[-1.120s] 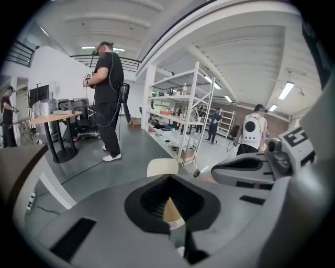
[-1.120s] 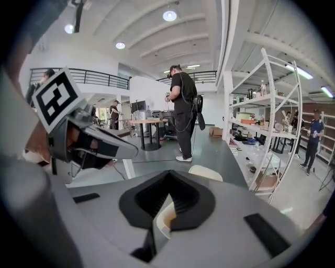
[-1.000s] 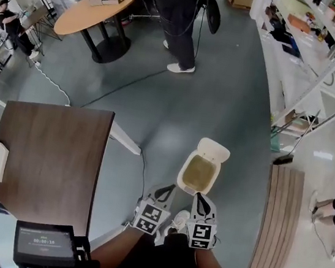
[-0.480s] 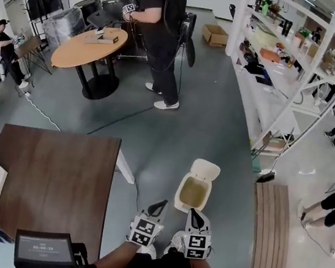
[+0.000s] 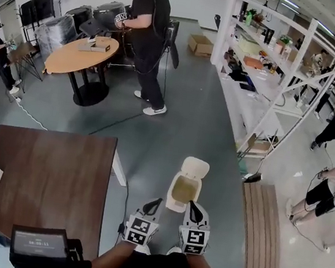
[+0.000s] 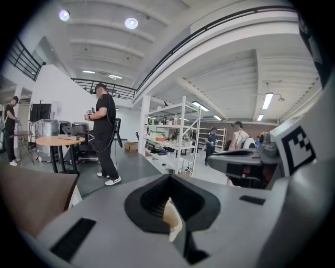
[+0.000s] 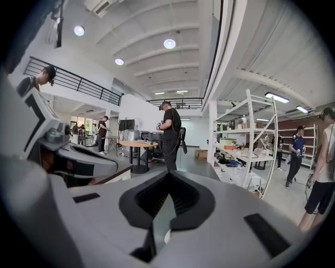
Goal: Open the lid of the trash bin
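A small cream trash bin [image 5: 171, 202] stands on the grey floor just in front of me, in the head view. Its lid [image 5: 192, 166] is tipped up and back, so the brownish inside shows. My left gripper [image 5: 156, 202] hovers at the bin's near left corner and my right gripper [image 5: 193, 206] at its near right corner. Neither touches it. In the left gripper view the left gripper [image 6: 168, 177] has its jaws together, with only a cream sliver behind them. The right gripper [image 7: 167, 175] looks the same in its own view, with nothing held.
A dark brown table [image 5: 47, 172] stands to my left, with a timer screen [image 5: 37, 244] at its near corner. A wooden bench [image 5: 261, 236] runs along the right. Farther off are a round table [image 5: 79, 55], a standing person [image 5: 146, 40] and white shelving [image 5: 261, 63].
The head view has lifted, so the bin looks smaller and more of the room shows. Both grippers stay side by side near the bin. The lid has stayed up.
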Motion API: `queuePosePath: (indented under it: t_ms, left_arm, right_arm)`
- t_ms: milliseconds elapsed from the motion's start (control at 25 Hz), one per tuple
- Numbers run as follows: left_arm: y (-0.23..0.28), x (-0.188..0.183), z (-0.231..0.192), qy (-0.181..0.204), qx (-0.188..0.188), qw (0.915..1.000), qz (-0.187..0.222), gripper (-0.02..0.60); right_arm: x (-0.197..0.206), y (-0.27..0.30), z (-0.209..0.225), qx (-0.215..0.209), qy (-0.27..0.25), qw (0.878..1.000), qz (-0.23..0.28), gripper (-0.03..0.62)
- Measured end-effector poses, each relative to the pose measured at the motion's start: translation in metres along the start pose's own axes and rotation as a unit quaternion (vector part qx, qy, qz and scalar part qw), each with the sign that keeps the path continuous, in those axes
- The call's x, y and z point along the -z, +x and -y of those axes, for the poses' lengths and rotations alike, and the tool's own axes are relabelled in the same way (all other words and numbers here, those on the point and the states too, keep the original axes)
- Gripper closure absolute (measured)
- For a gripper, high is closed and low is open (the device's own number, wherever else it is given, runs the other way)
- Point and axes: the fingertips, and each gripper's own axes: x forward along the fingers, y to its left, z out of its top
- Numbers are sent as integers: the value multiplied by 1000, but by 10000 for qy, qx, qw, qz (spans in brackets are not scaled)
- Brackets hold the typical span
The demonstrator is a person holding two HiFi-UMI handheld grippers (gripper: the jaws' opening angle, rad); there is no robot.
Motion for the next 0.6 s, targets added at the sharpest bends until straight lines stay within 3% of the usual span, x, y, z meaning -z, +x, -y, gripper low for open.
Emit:
queuePosePath:
  t_ms: [200, 400, 600]
  left_arm:
    - [-19, -2, -2, -77, -272, 9996, 89, 581]
    - [-7, -11, 24, 199, -369, 9991, 118, 581]
    - [-10, -16, 39, 241, -607, 9978, 56, 581]
  right_arm:
    - [-16, -20, -13, -249, -194, 9992, 244, 594]
    - [-4, -40, -1, -589, -267, 9978, 109, 595]
    - [4, -56, 14, -678, -195, 9974, 164, 595]
